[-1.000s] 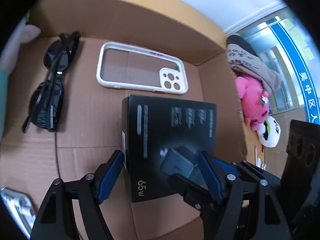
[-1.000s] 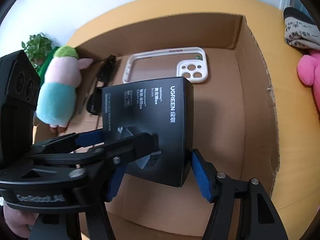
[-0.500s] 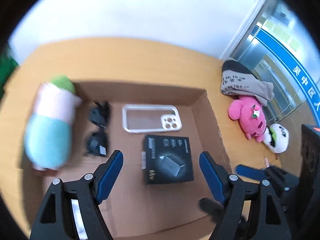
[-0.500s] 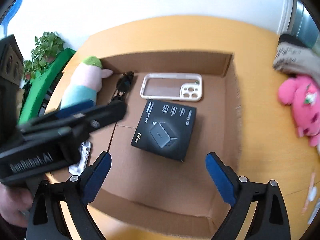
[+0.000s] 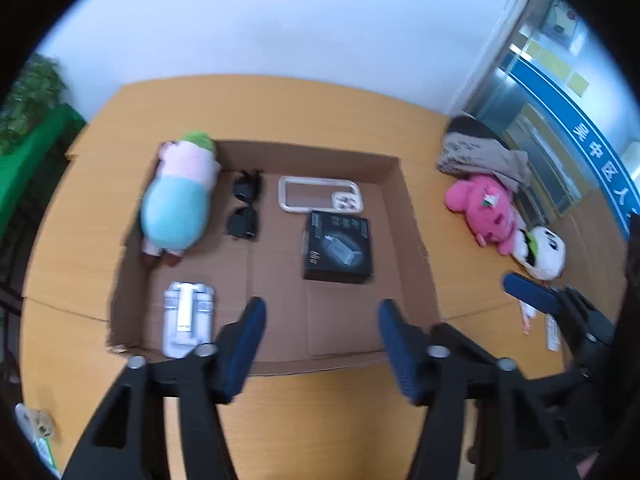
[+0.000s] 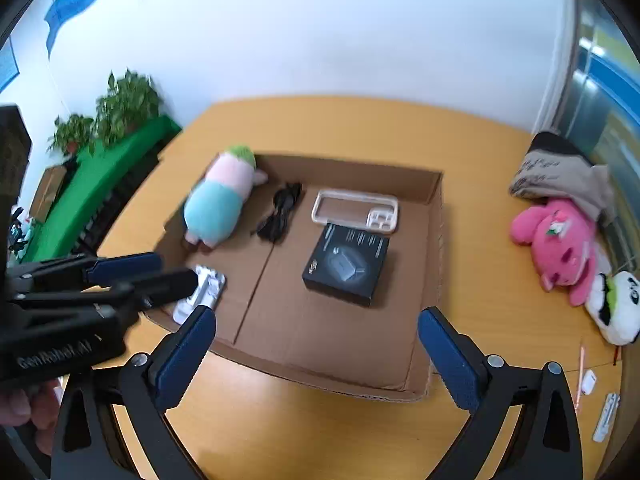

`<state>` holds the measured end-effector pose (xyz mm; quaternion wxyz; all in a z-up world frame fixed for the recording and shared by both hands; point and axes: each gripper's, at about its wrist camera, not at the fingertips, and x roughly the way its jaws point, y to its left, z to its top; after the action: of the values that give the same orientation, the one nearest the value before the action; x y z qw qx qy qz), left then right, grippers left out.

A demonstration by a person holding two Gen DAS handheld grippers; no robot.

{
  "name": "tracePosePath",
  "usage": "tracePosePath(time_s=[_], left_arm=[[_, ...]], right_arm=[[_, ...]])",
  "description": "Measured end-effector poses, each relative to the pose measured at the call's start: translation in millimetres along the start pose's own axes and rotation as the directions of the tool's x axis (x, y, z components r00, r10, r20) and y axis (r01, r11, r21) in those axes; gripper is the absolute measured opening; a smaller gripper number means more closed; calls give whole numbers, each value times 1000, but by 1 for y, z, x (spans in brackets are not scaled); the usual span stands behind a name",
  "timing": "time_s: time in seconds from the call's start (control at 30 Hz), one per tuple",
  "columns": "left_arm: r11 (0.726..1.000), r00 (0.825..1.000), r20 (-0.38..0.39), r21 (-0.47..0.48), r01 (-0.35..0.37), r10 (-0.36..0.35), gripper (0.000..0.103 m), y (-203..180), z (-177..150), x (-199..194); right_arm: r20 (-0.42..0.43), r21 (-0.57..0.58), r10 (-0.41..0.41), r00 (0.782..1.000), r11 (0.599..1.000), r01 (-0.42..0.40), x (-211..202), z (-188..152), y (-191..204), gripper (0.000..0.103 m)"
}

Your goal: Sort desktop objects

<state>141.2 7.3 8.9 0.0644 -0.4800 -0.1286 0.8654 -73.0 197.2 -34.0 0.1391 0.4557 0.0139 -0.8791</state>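
Three plush toys [image 6: 218, 208], one box [image 6: 346, 268], one case [image 6: 356, 210], one sunglasses [image 6: 282, 212].

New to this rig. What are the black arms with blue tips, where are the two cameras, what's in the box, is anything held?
There is no robot here. A person holds two handheld grippers, each with a fisheye camera looking along its blue-padded fingers. One picture is taken from the left gripper, the other from the right gripper. Both are open and hold nothing; the left's jaws have just been closing a little, the right's opening. On the wooden table a cardboard box holds a black charger box, a white phone case, sunglasses, a plush toy and a silver metal item. More plush toys lie outside it.
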Motion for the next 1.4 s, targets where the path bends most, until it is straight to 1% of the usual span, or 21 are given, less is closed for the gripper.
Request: tracePosePath(time_s=[0.03, 0.07, 0.17, 0.3, 0.43, 0.6, 0.67, 0.73, 0.83, 0.87, 0.9, 1.0, 1.07, 1.23, 1.4], left_arm=[[1000, 1000, 16, 7, -23, 23, 79, -1, -2, -4], [999, 999, 27, 11, -41, 40, 80, -2, -5, -8], [998, 997, 57, 10, -54, 54, 80, -5, -13, -18], [993, 989, 99, 29, -115, 111, 81, -14, -21, -32], [988, 986, 80, 28, -152, 149, 83, -19, -23, -38], [989, 986, 92, 53, -141, 136, 84, -25, -26, -43], [987, 984, 91, 50, -155, 150, 84, -25, -27, -44], [980, 978, 98, 60, -192, 186, 84, -26, -27, -45], [962, 960, 127, 78, -261, 250, 86, -27, -28, -49], [958, 956, 131, 85, -274, 262, 86, -27, -28, -49], [957, 956, 132, 92, -274, 261, 86, -27, -28, -50], [968, 969, 117, 97, -231, 219, 86, -25, -29, -49], [974, 973, 111, 86, -211, 201, 86, -22, -32, -50], [972, 971, 103, 78, -223, 215, 86, -19, -37, -51], [968, 968, 93, 70, -239, 232, 86, -14, -40, -52]], right_arm=[[-8, 10, 4, 1000, 1000, -4, -2, -2, 1, 103], [-15, 19, 9, 1000, 1000, -8, -4, -4, 1, 103], [-31, 37, -9, 999, 999, 10, -10, -13, 3, 103], [-6, 49, -24, 1000, 999, 24, -27, -22, 2, 103], [-8, 60, -42, 999, 997, 43, -35, -29, 0, 103], [10, 80, -47, 999, 996, 46, -44, -31, -2, 103], [16, 82, -56, 998, 995, 55, -46, -31, -2, 103], [7, 92, -62, 998, 994, 61, -44, -32, -3, 103], [2, 96, -69, 998, 993, 69, -44, -33, -3, 103], [1, 93, -74, 997, 993, 74, -44, -33, -2, 103], [1, 90, -80, 997, 993, 79, -45, -33, -2, 103], [-4, 91, -86, 996, 992, 86, -45, -35, -3, 103], [-7, 90, -87, 996, 992, 88, -45, -36, -3, 103], [-17, 65, -105, 994, 992, 105, -44, -37, 0, 103], [-20, 58, -99, 995, 993, 100, -43, -40, 4, 103]])
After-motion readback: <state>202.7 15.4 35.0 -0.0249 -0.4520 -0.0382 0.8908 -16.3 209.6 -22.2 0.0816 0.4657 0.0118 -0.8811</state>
